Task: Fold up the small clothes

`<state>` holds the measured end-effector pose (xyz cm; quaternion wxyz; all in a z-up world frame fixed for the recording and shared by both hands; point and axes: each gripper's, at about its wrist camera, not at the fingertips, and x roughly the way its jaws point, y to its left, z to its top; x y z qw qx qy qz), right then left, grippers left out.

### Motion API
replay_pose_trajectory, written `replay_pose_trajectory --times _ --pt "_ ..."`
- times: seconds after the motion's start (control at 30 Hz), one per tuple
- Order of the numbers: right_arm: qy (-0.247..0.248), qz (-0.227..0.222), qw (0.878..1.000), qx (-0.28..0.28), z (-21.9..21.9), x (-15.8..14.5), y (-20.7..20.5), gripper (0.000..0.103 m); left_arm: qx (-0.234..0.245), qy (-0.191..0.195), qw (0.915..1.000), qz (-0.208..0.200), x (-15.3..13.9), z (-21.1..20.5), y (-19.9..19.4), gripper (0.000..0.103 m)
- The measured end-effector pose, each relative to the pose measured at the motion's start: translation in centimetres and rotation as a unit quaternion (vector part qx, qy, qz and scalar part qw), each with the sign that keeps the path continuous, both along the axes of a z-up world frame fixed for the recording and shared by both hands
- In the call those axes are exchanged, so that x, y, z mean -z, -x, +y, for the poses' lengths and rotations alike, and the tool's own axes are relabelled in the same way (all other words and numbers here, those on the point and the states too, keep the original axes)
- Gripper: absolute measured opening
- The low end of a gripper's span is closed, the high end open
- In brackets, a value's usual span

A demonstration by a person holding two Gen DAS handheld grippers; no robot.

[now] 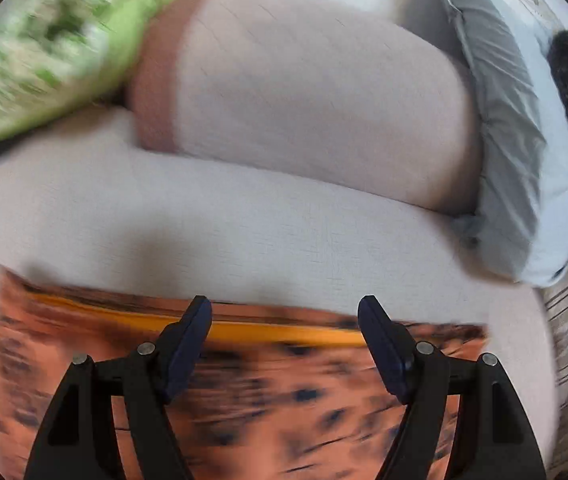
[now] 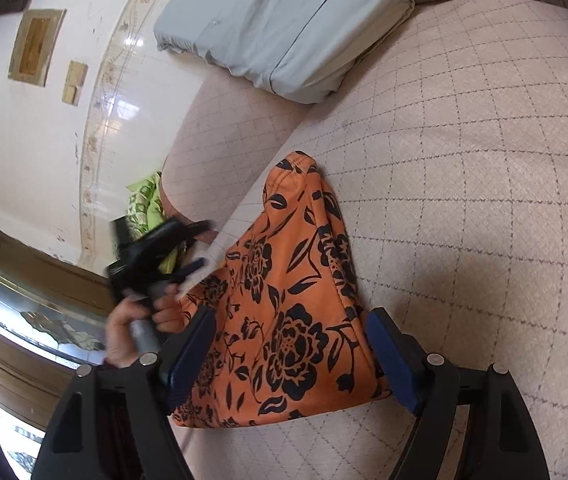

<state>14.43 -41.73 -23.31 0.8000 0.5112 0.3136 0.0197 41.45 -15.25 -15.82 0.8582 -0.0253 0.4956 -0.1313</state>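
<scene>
An orange garment with a black flower print [image 2: 284, 320] lies flat on the quilted beige seat [image 2: 464, 200]. My right gripper [image 2: 290, 320] is open just above the garment's near end, one finger at each side of it, and the pads are not pressing on it. In the left wrist view the same garment [image 1: 244, 400] is blurred, with a yellow-orange band across it. My left gripper [image 1: 284, 308] hangs open over its far edge with nothing between the fingers. The right wrist view shows the left gripper [image 2: 204, 242] at the garment's left side, held by a hand [image 2: 128, 332].
A grey-blue pillow [image 2: 284, 20] lies at the far end of the seat, seen also as the pillow [image 1: 504, 140]. A beige back cushion [image 1: 304, 80] runs along the seat. A green patterned cloth [image 1: 44, 60] lies beyond it. A wall and a wooden cabinet [image 2: 24, 288] stand to the left.
</scene>
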Motion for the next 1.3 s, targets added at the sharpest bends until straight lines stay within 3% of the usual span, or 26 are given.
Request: replay_pose_trajectory --times 0.1,0.2,0.3,0.37,0.5,0.57,0.6,0.7,0.77,0.87,1.0,1.17,1.3 --pt "-0.002 0.004 1.000 -0.006 0.4 0.2 -0.1 0.081 -0.035 -0.037 0.9987 0.000 -0.6 7.6 0.4 0.076" --pt "0.003 0.000 1.000 -0.011 1.0 0.0 0.0 0.081 -0.106 -0.035 0.9933 0.032 -0.1 15.7 0.6 0.076" --pt "0.003 -0.005 1.000 -0.021 1.7 -0.2 -0.1 0.081 -0.151 -0.030 0.9869 0.046 0.9 20.4 1.3 0.076" --pt "0.009 -0.002 1.000 -0.024 2.2 -0.2 -0.3 0.081 -0.156 -0.033 0.9858 0.052 1.7 21.0 1.5 0.076" --pt "0.011 0.009 1.000 -0.027 2.8 0.3 -0.8 0.081 -0.161 -0.092 0.9802 0.069 4.2 19.2 -0.1 0.076" --pt "0.010 0.009 1.000 -0.029 3.1 0.3 -1.0 0.081 -0.167 -0.130 0.9732 0.091 6.9 19.2 -0.9 0.088" --pt "0.014 0.009 0.999 -0.030 3.2 0.3 -1.1 0.081 -0.192 -0.135 0.9686 0.081 7.2 19.4 -0.8 0.099" --pt "0.022 0.009 0.999 -0.028 3.1 0.1 -1.2 0.081 -0.215 -0.142 0.9636 0.072 6.7 19.3 -0.8 0.098" --pt "0.015 0.003 1.000 -0.024 2.8 -0.1 -1.1 0.081 -0.210 -0.151 0.9646 0.051 5.3 18.3 0.0 0.098" --pt "0.002 -0.008 1.000 -0.018 2.2 -0.6 -0.8 0.081 -0.197 -0.132 0.9715 -0.002 2.1 16.4 1.8 0.098" --pt "-0.011 -0.020 1.000 -0.013 1.6 -1.2 -0.1 0.081 -0.149 -0.111 0.9824 -0.020 0.0 12.1 4.3 0.098" --pt "-0.021 -0.041 0.999 -0.004 0.4 -2.3 0.9 0.081 -0.065 -0.100 0.9928 -0.007 0.7 5.0 8.1 0.098" --pt "-0.043 -0.051 0.998 0.011 -1.1 -2.6 1.9 0.081 -0.037 -0.146 0.9881 0.033 4.0 0.5 8.6 0.098"
